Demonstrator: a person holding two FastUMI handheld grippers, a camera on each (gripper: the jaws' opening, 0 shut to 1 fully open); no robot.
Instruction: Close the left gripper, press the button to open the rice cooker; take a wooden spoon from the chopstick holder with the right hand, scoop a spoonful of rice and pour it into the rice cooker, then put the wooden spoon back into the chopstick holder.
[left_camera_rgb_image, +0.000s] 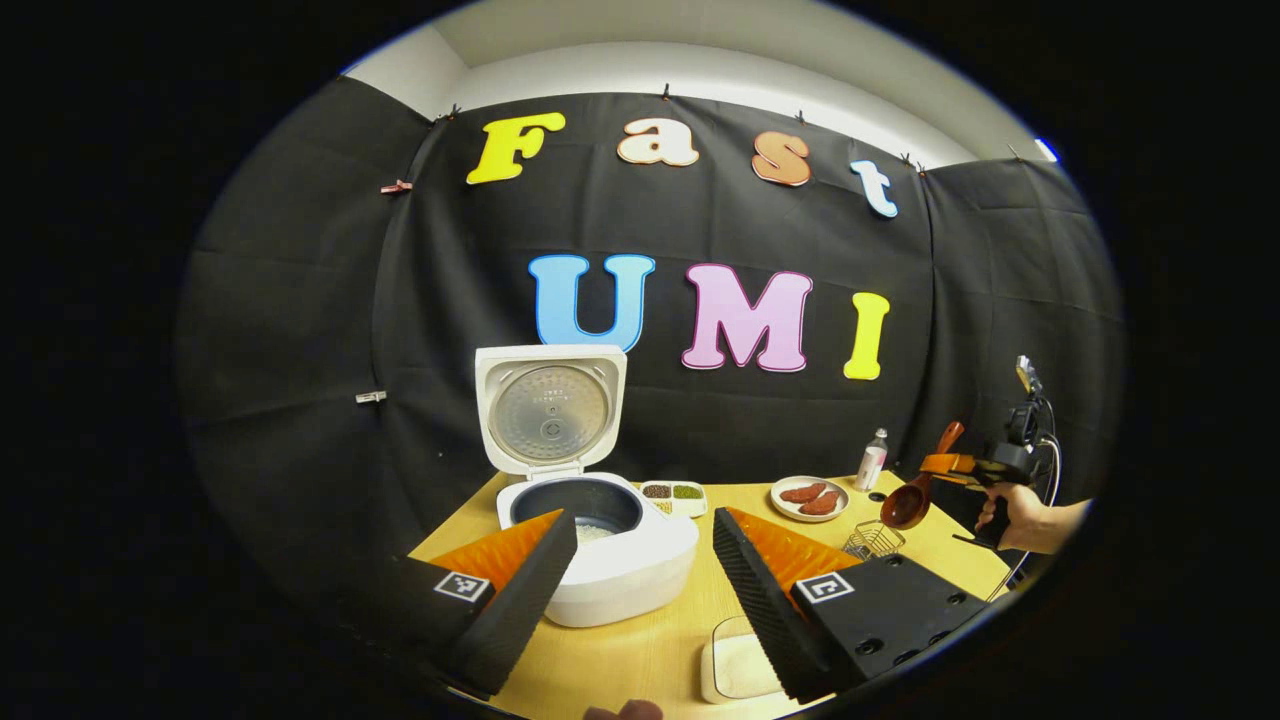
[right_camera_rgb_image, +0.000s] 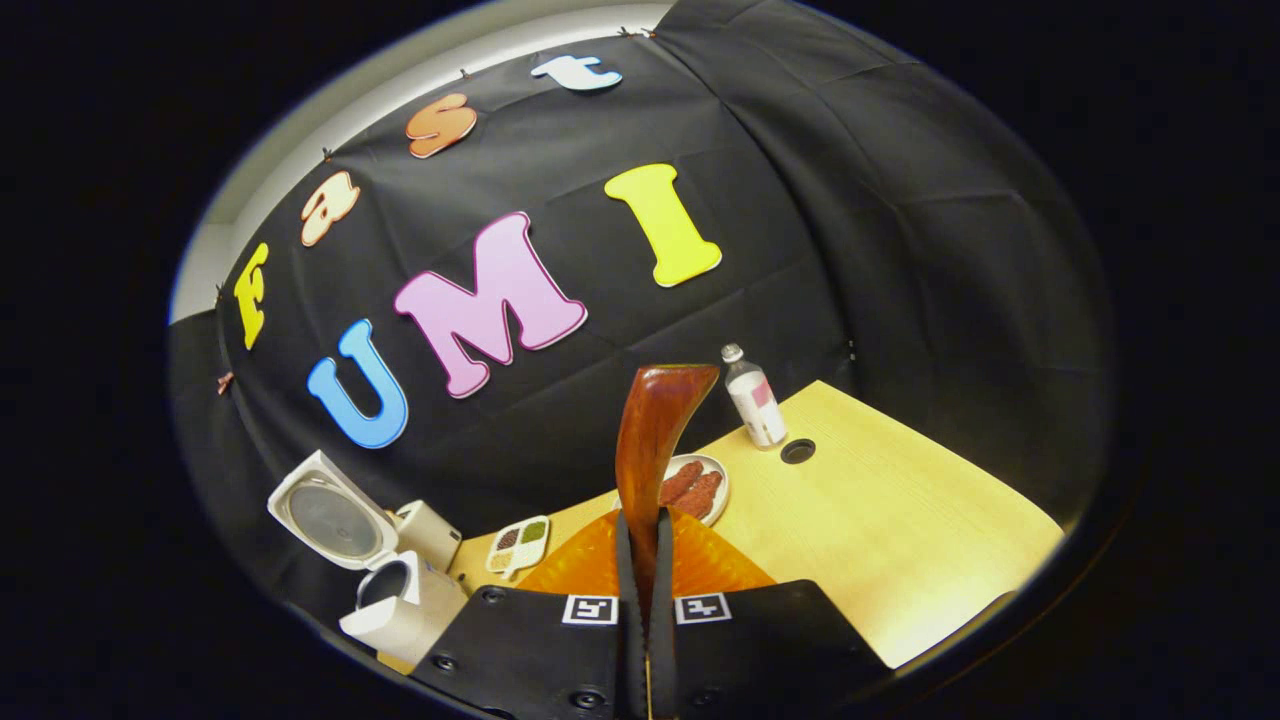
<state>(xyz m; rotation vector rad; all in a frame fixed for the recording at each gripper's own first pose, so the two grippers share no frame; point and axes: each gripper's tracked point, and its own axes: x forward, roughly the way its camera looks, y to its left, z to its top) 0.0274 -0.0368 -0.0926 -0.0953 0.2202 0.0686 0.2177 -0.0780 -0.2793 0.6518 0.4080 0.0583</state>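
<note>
White rice cooker (left_camera_rgb_image: 600, 545) open, rice inside; right claw (right_camera_rgb_image: 648, 560) clamps wooden spoon (right_camera_rgb_image: 655, 440); left claw (left_camera_rgb_image: 640, 575) apart.

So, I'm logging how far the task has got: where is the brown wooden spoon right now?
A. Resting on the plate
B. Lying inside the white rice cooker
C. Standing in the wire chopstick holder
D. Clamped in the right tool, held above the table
D: the right tool is shut on the brown wooden spoon, held over the wire chopstick holder.

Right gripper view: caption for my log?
Right gripper fingers shut on the spoon handle, above the table.
</note>
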